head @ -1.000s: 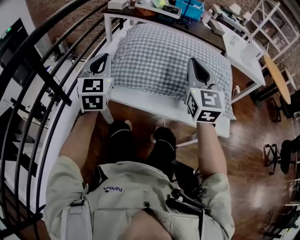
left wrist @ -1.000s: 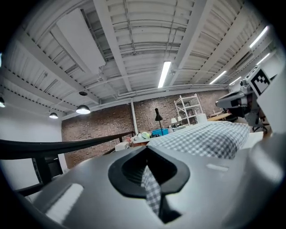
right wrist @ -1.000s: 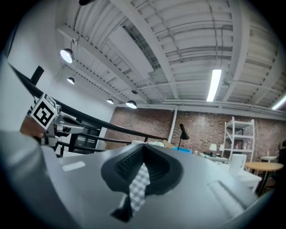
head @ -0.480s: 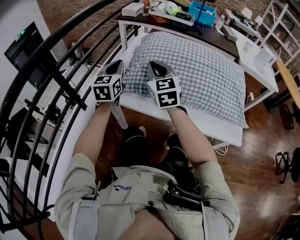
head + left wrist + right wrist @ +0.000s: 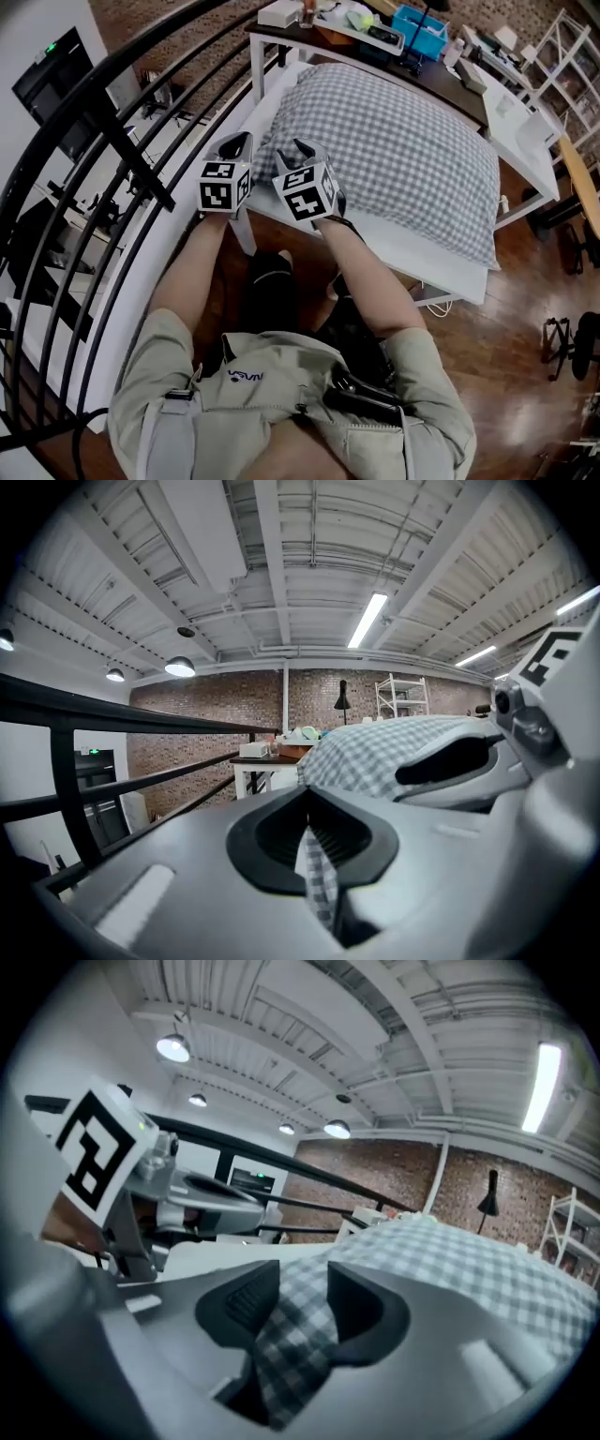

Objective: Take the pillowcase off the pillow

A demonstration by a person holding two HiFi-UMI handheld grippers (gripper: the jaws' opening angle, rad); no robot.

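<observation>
At pillowcase [image 5: 403, 141] corner by table [image 5: 422, 264] edge: left gripper [image 5: 238, 143] pinching its edge; right gripper [image 5: 302, 150] jaws just opening, pillowcase lying between; railing [image 5: 131, 155] crowding left.

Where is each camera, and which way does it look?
Head view: on the person's head, looking steeply down at the checked pillowcase on the white table; forearms, legs, left gripper and right gripper show.
Left gripper view: on the left gripper, looking along its jaws, shut on the pillowcase's edge.
Right gripper view: on the right gripper, along jaws that have just been opening, pillowcase between them.
Shared: each gripper view shows the other gripper.
</observation>
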